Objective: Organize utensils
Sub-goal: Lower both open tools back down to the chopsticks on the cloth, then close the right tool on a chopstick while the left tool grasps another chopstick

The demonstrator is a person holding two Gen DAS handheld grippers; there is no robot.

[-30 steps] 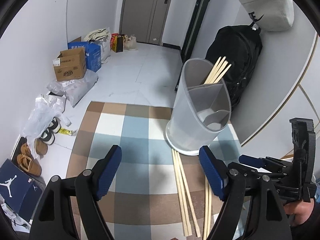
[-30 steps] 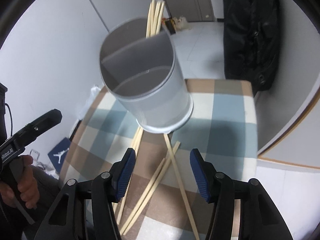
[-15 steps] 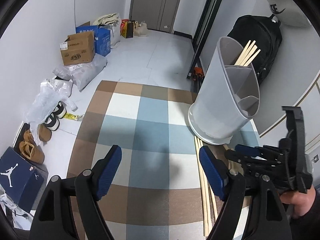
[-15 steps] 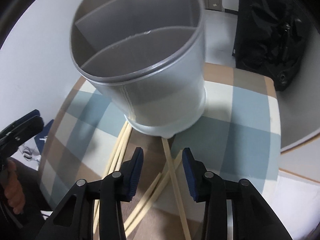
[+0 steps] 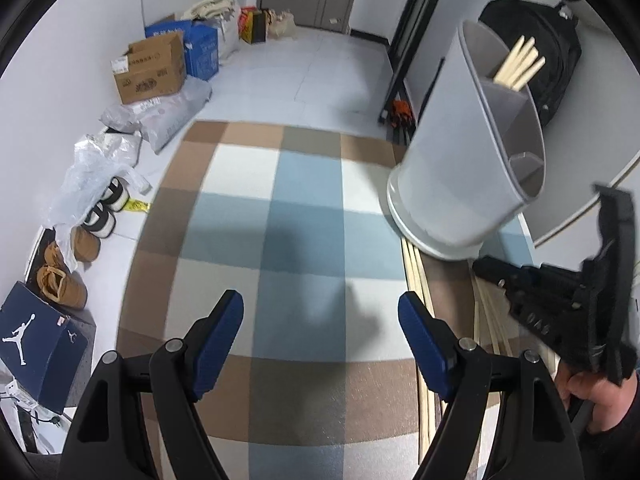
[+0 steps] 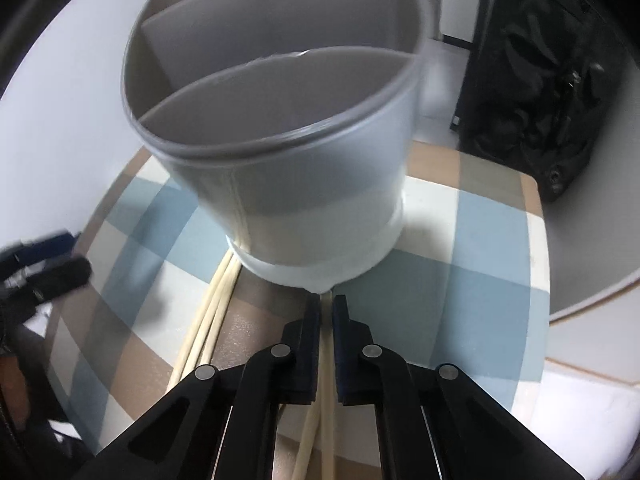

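One chopstick [image 6: 327,380] now sits pinched between the blue pads of the right tongs [image 6: 326,312], which a second ago stood half open above the loose sticks and have since come down and closed almost fully on it, just in front of the base of the grey holder [image 6: 280,152]. That suggests the pick-up is made and the lift toward the holder comes next. More loose chopsticks [image 6: 208,320] lie on the checked worktop [image 6: 480,280] to the left of the held one, their far ends at the holder's base, so several still wait to be sorted. The holder stands at the far right of the worktop, divided into compartments; from the left wrist view its far compartment already holds a bundle of chopsticks [image 5: 518,66], while the nearer ones look empty. The left tongs [image 5: 320,320] hang wide open over bare cloth, gripping nothing, lower than before.
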